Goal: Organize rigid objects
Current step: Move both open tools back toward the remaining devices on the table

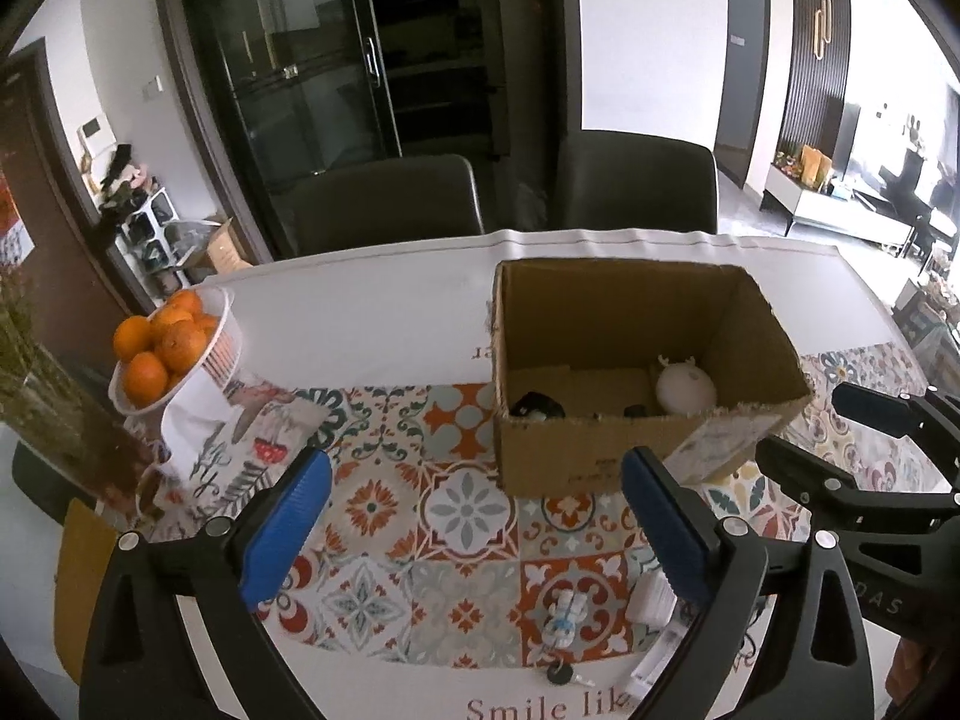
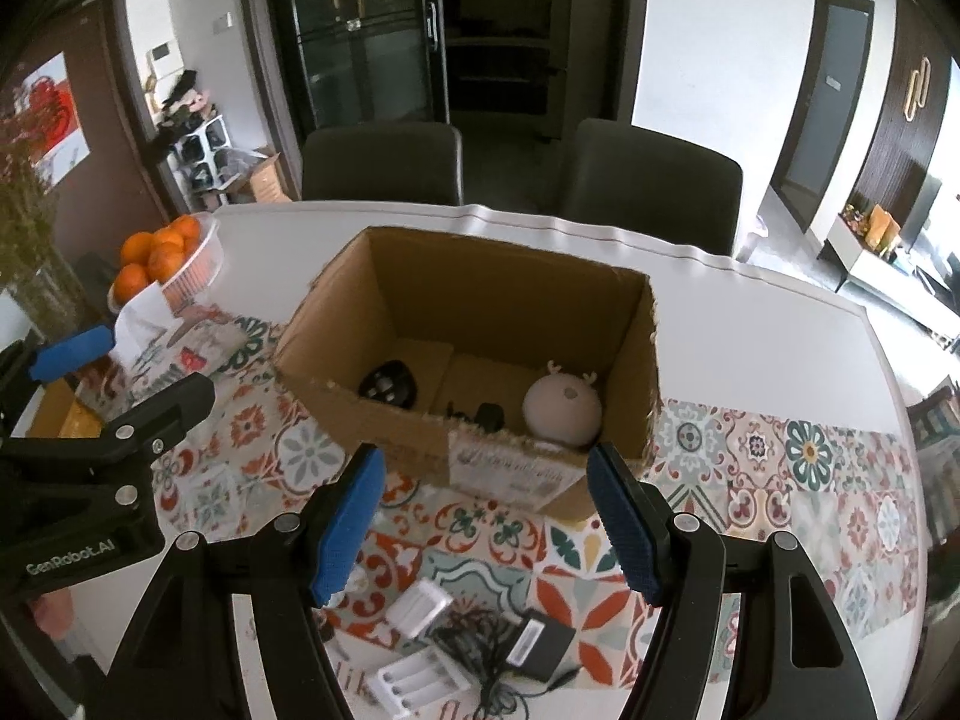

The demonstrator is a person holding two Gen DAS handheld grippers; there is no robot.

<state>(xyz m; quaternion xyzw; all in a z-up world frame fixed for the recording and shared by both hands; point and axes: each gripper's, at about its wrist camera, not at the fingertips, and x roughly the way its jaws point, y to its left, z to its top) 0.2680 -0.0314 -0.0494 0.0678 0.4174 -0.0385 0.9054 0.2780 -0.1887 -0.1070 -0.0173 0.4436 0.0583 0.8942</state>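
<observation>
Nearest in the right wrist view, at 6 o'clock: a black rectangular power adapter (image 2: 538, 643) with a tangled thin black cord, and just beside it at 7 o'clock two white plastic battery holders (image 2: 420, 681), all lying loose on the patterned tile-print tablecloth (image 2: 810, 456). Directly above them, the right gripper (image 2: 487, 525), blue ribbed pads spread wide and holding nothing. Likely step in hand: picking one of these loose pieces for the box. Best done by lowering straight down, closing across the adapter's short rigid body rather than the cord, and lifting slowly so the trailing wire does not drag the white holders along. Risk judged: cord snagging on a holder. In the left wrist view, at 6 o'clock, a small white-and-blue toy figure (image 1: 563, 621) and a small black round piece (image 1: 559, 673), with a white ribbed block (image 1: 651, 597) at 5 o'clock partly hidden behind a pad. Over these, the left gripper (image 1: 477, 525), likewise spread apart and empty. Farther, at 12 o'clock, the open brown cardboard box (image 2: 480, 456), upright, flaps gone, already holding a pale round deer-faced toy (image 2: 561, 411) at its right, a black oval remote-like item (image 2: 389, 387) at its left, and small dark bits between. Beyond, at 10 o'clock, a white ribbed bowl of oranges (image 1: 219, 348), well apart from the box.
</observation>
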